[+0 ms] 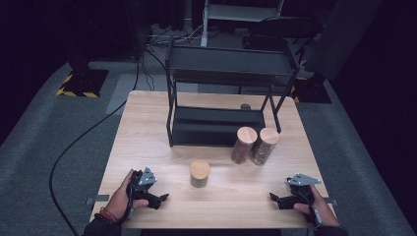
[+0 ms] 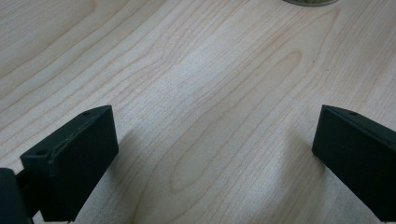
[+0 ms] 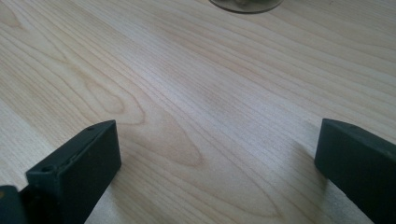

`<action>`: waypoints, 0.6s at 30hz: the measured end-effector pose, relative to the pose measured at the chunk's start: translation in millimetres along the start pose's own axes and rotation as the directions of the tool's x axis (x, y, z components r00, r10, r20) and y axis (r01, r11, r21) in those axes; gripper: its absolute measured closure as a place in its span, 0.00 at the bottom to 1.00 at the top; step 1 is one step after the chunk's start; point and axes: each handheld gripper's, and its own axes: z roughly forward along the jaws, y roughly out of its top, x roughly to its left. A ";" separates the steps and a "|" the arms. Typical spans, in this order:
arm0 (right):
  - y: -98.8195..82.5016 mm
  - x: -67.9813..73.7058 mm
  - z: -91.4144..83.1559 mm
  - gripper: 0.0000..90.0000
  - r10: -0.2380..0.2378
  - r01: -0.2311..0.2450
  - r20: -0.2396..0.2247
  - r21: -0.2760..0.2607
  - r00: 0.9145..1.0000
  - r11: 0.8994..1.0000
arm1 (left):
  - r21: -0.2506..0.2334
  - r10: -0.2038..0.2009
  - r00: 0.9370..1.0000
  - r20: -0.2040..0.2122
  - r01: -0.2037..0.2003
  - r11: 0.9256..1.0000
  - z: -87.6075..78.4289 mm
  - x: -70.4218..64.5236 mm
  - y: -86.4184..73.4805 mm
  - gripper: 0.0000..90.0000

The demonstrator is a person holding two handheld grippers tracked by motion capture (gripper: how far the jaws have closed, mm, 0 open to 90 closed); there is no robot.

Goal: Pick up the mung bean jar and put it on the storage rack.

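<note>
Both grippers rest low near the table's (image 1: pixel 147 118) front edge, one toward each front corner, and neither holds anything. The left gripper (image 1: pixel 161 197) has its jaws spread wide; in the left gripper view (image 2: pixel 215 140) only bare wood lies between them. The right gripper (image 1: pixel 273 197) is likewise spread, with nothing but wood grain between its jaws in the right gripper view (image 3: pixel 217 149).

The nearest thing to both is the short jar (image 1: pixel 199 173), with a wooden lid, standing upright about midway between the two grippers and a little farther from the front edge. It is apart from both. Its base just shows at the top edge of the left gripper view (image 2: pixel 310 2), and a jar base, probably the same one, at the top of the right gripper view (image 3: pixel 246 5). Two tall jars (image 1: pixel 254 145) stand side by side, touching or nearly so, toward the right, just in front of the black rack (image 1: pixel 221 78), which occupies the back half of the table.

This looks like the start: no reach has begun. The likely work is moving jars, perhaps onto the rack. The next move would call for one gripper to rise, travel to the short jar, and straddle it with jaws level around its side below the lid before closing.
</note>
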 end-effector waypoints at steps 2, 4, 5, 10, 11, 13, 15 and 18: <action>0.0 0.0 0.0 0.00 0.000 0.000 0.000 0.000 1.000 1.000 | 0.000 0.000 1.000 0.000 0.000 1.000 0.0 0.0 0.0 0.00; -0.1 0.3 0.0 0.00 0.001 -0.001 0.001 0.000 1.000 1.000 | 0.000 0.000 1.000 0.000 0.000 1.000 0.0 0.0 0.0 0.00; -0.2 0.6 -0.1 0.00 0.001 -0.001 0.003 0.000 1.000 1.000 | 0.000 0.000 1.000 0.000 0.000 1.000 0.0 0.0 -0.1 0.00; -0.1 0.8 -0.2 0.00 0.003 -0.003 0.003 0.000 1.000 1.000 | 0.000 0.000 1.000 0.000 0.000 1.000 0.0 -0.1 -0.1 0.00; -0.1 0.8 -0.2 0.00 0.003 -0.003 0.003 0.000 1.000 1.000 | 0.000 -0.001 1.000 0.000 0.001 1.000 -0.1 -0.1 -0.1 0.00; -0.2 0.8 -0.2 0.00 0.003 -0.003 0.003 0.000 1.000 1.000 | 0.000 0.000 1.000 0.000 0.000 1.000 -0.1 -0.1 0.0 0.00; -0.2 0.8 -0.2 0.00 0.003 -0.003 0.003 0.000 1.000 1.000 | 0.004 -0.002 1.000 -0.003 0.002 1.000 -0.2 -0.9 0.7 0.00; -0.2 1.0 -0.2 0.00 0.004 -0.004 0.004 0.000 1.000 1.000 | 0.011 -0.002 1.000 -0.005 0.002 1.000 -0.1 -1.4 2.9 0.00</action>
